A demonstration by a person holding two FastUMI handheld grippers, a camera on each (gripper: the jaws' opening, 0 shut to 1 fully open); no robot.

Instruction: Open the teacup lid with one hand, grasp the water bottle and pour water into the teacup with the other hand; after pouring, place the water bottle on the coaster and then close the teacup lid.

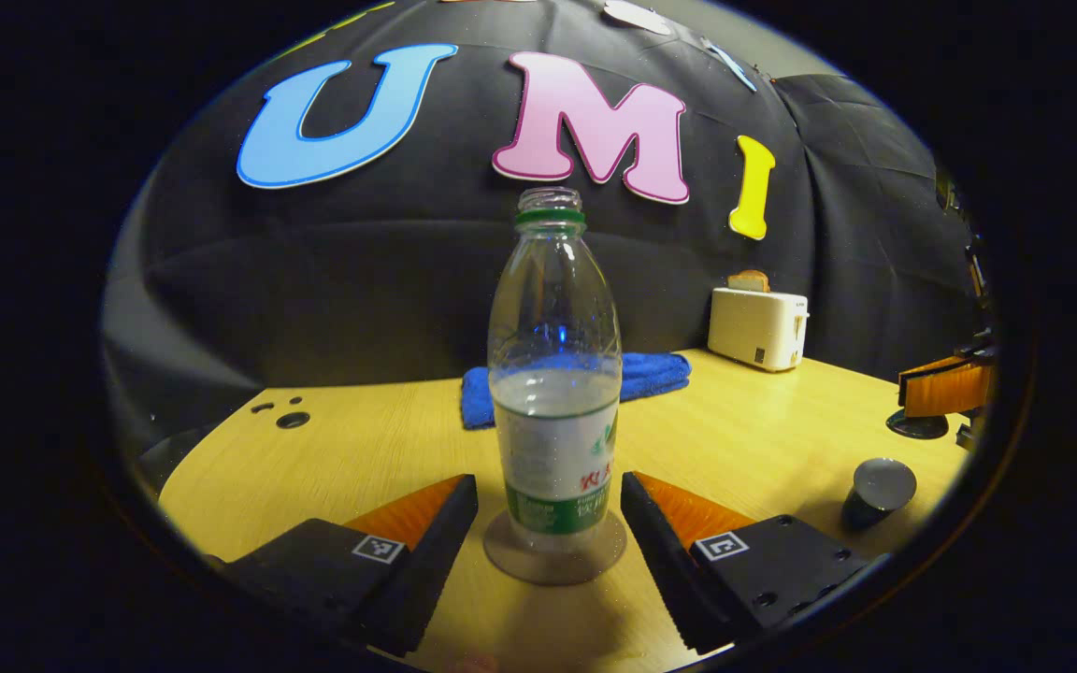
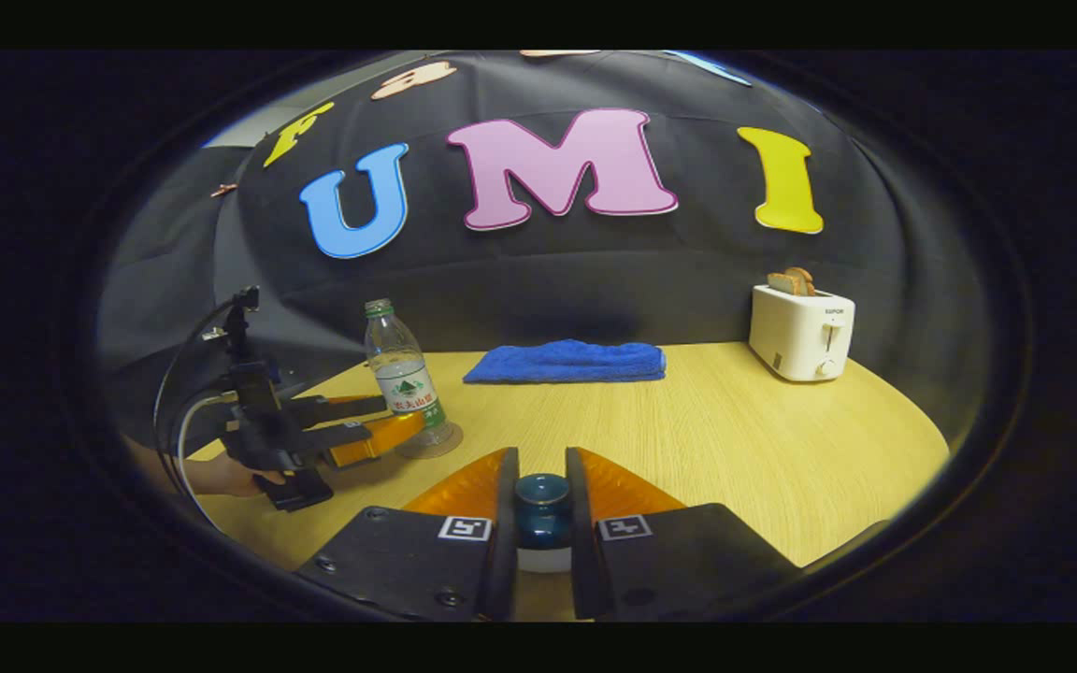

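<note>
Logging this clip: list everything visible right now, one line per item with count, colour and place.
water bottle: 1, clear with green label, uncapped, part full, standing on the coaster
coaster: 1, grey, round, under the bottle
teacup: 1, dark, near table edge
teacup lid: 1, dark blue, between the right gripper's fingers
cloth: 1, blue, folded, at the back
toaster: 1, white, bread in slots, back right
table: 1, light wood
left gripper: open, fingers either side of the bottle, apart from it
right gripper: closed on the lid
hand: 1, holding the left gripper
</note>
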